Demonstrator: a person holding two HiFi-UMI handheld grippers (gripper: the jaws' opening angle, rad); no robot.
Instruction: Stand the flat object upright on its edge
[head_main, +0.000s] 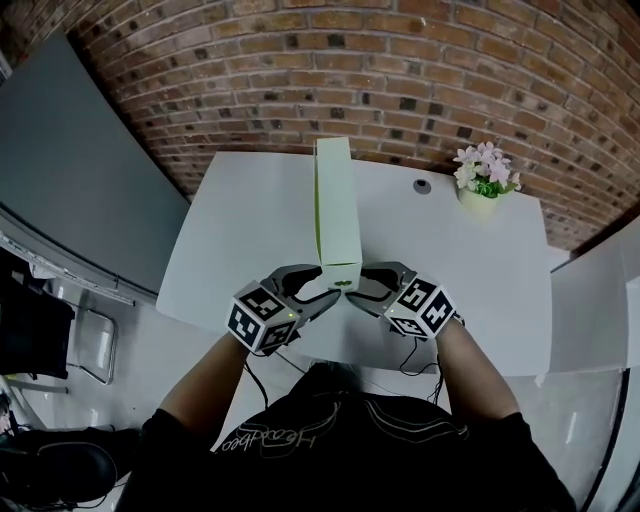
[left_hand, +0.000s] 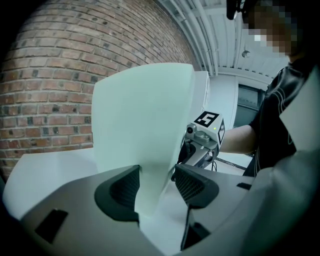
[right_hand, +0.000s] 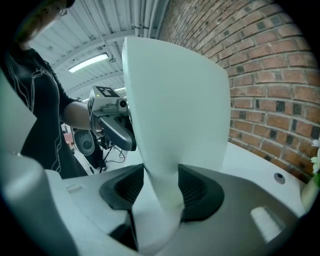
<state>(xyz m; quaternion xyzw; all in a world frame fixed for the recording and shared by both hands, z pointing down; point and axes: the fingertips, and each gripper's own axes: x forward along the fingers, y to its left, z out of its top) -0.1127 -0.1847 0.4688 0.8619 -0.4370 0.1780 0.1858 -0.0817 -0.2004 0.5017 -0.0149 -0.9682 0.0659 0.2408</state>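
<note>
A long white flat box (head_main: 337, 215) stands upright on its narrow long edge on the white table (head_main: 240, 240), running away from me. Both grippers hold its near end from opposite sides. My left gripper (head_main: 325, 294) is shut on the box (left_hand: 145, 125), whose near corner sits between the dark ribbed pads (left_hand: 125, 189). From the right, my right gripper (head_main: 362, 290) is shut on the same box (right_hand: 175, 100), pads (right_hand: 196, 189) pressed on both faces. Each gripper shows in the other's view: the right gripper (left_hand: 202, 135) and the left gripper (right_hand: 112, 120).
A small pot of pink flowers (head_main: 485, 180) and a small round grey thing (head_main: 422, 186) sit at the table's far right. A brick wall (head_main: 400, 70) runs behind the table. A grey panel (head_main: 80, 190) and a chair (head_main: 90, 345) stand to the left.
</note>
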